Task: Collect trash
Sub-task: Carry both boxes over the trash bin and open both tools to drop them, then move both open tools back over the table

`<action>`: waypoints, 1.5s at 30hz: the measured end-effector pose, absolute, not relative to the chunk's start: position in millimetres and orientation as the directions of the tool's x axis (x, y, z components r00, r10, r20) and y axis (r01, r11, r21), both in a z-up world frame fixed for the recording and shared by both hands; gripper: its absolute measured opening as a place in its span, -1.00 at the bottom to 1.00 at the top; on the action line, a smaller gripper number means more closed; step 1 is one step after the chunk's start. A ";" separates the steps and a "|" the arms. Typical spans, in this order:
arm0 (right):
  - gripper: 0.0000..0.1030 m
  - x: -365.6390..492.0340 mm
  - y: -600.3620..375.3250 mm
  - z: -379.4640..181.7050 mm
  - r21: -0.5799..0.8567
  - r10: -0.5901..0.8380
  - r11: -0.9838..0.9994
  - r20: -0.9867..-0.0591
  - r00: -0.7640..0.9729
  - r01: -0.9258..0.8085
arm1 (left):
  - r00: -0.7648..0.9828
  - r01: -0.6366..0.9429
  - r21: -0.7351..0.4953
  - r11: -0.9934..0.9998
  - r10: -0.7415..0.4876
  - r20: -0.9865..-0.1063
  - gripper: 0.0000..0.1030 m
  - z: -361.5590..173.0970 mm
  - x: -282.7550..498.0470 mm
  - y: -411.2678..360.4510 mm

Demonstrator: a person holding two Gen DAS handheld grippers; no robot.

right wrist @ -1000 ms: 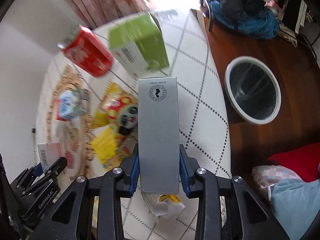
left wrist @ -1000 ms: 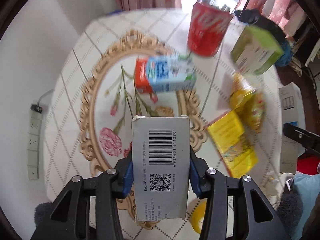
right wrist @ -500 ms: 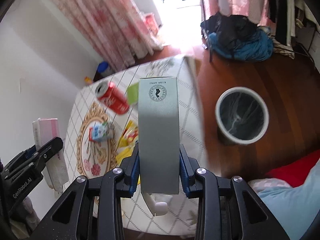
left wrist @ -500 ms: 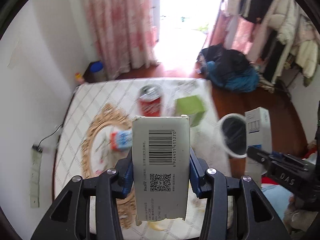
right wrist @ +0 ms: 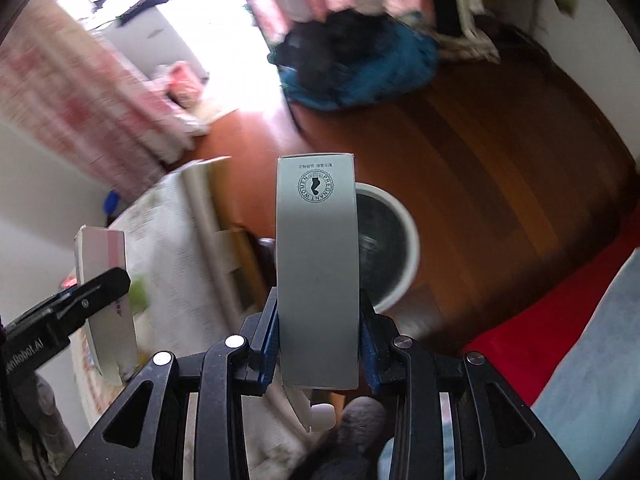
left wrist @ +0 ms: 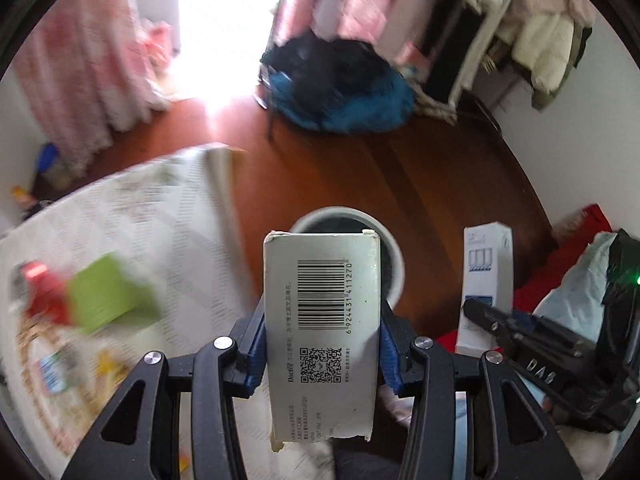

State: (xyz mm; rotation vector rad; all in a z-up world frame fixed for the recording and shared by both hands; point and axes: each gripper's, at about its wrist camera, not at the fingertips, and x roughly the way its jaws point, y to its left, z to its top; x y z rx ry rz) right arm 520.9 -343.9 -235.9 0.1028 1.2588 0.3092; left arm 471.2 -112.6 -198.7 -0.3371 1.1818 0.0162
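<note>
My left gripper (left wrist: 322, 344) is shut on a white barcode box (left wrist: 322, 320), held upright in front of the round white bin (left wrist: 390, 256) on the floor. My right gripper (right wrist: 318, 332) is shut on a tall grey box (right wrist: 316, 260) with a round stamp, and the bin (right wrist: 388, 244) lies just behind and right of it. Seen from the left wrist, the right gripper (left wrist: 486, 318) carries that box (left wrist: 486, 276) to the right of the bin. The right wrist view catches the left gripper (right wrist: 108, 280) with its box (right wrist: 102, 260) at the left.
The table with a patterned cloth (left wrist: 160, 232) lies left, bearing a green box (left wrist: 108, 292), a red can (left wrist: 40, 288) and small wrappers (left wrist: 52, 368). A blue and black clothes pile (left wrist: 340, 88) lies on the wooden floor (left wrist: 440, 184). Red cloth (right wrist: 540, 320) lies at the right.
Both grippers have swung right, away from the table, each carrying its box. The bin has come in behind the two boxes, and the table has slid to the left.
</note>
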 end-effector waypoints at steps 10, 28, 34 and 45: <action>-0.29 597.6 -371.8 -341.8 0.293 0.296 0.955 -0.944 0.147 -0.042 | 0.170 -0.204 -0.343 0.917 -0.311 -0.935 0.48 -296.6 585.5 -130.2; 0.95 583.7 -361.9 -395.8 0.112 0.119 0.992 -0.987 0.108 -0.064 | 0.183 -0.213 -0.021 0.977 0.019 -0.983 0.90 -310.9 537.8 -130.0; 0.95 554.4 -365.1 -361.2 0.084 0.094 0.994 -0.983 0.157 -0.066 | 0.223 -0.202 0.026 0.979 0.072 -0.972 0.90 -290.5 521.4 -133.2; 0.95 498.4 -372.9 -276.0 0.091 0.109 0.993 -0.953 0.282 -0.074 | 0.349 -0.190 0.052 0.980 0.117 -0.930 0.90 -221.0 473.9 -141.5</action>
